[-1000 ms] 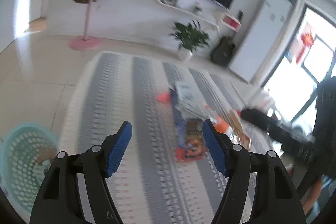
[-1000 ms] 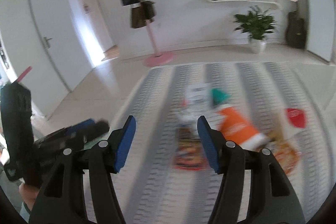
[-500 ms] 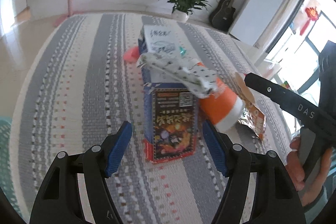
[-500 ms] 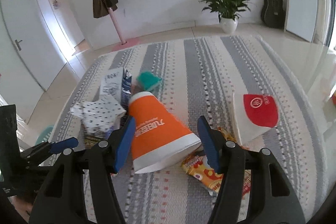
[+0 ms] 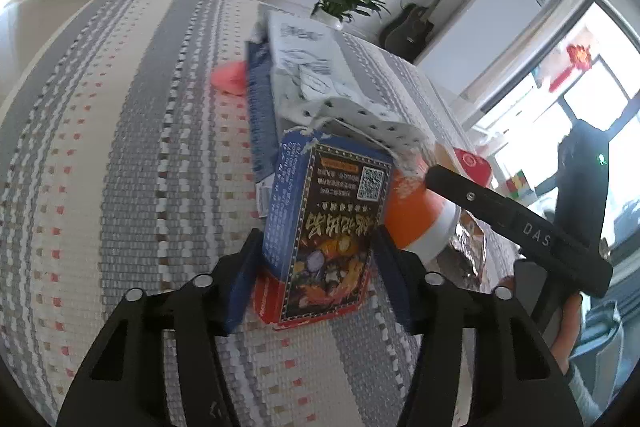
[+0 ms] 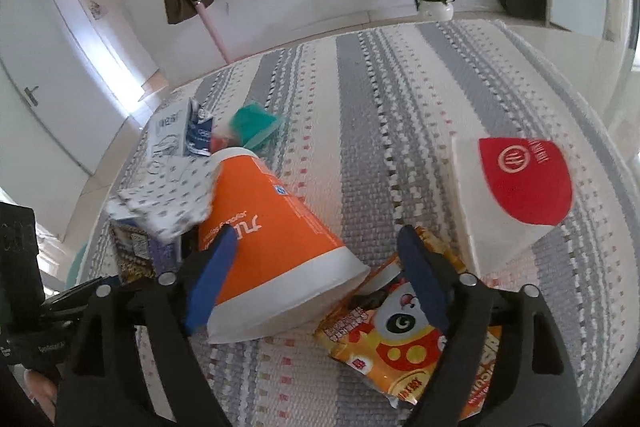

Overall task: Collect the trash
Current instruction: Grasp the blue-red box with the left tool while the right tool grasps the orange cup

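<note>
On a striped rug (image 5: 132, 155), the left gripper (image 5: 316, 279) has just been closing; its blue pads flank the near end of a dark snack box (image 5: 328, 239), seemingly touching both sides. The right gripper (image 6: 320, 279) has just been opening and stands spread wide around the rim end of a tipped orange paper cup (image 6: 272, 239), whose rim overlaps a yellow snack bag (image 6: 400, 339).
</note>
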Tool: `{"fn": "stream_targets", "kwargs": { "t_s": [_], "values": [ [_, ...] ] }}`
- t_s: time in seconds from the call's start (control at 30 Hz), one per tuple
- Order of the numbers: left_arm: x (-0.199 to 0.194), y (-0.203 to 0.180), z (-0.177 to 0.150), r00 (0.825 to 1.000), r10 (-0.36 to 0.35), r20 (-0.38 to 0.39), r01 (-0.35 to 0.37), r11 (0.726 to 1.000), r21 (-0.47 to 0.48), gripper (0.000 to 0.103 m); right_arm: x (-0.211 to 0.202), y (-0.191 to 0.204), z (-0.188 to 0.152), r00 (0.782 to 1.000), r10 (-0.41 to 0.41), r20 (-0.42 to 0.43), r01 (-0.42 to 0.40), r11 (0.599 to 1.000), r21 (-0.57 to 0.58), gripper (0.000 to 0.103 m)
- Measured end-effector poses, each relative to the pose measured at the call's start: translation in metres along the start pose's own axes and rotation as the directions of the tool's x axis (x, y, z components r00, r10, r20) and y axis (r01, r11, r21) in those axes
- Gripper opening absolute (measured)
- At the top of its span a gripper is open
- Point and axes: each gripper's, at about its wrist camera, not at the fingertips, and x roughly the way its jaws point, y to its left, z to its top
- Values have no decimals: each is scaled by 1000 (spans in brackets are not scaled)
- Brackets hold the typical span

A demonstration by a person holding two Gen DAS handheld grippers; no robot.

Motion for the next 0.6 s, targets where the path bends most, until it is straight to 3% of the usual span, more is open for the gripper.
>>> {"fn": "stream_targets", "kwargs": {
  "t_s": [0.1, 0.17, 0.43, 0.6],
  "values": [
    [-2, -4, -2, 1000, -19, -4, 19, 1000, 3, 38, 5, -2, -2, 998, 61, -22, -61, 998, 33, 81],
    [-4, -8, -1, 1000, -15, -2, 15, 1000, 13, 34, 8, 0, -3, 995, 91, -40, -89, 995, 43, 80],
    [-17, -13, 1, 999, -16, 30, 16, 1000, 16, 21, 1, 6, -7, 985, 164, -44, -161, 985, 69, 54],
    [-23, -18, 1, 999, -21, 42, 20, 999, 26, 16, -5, 7, -5, 982, 185, -34, -182, 980, 82, 46]
  ]
}}
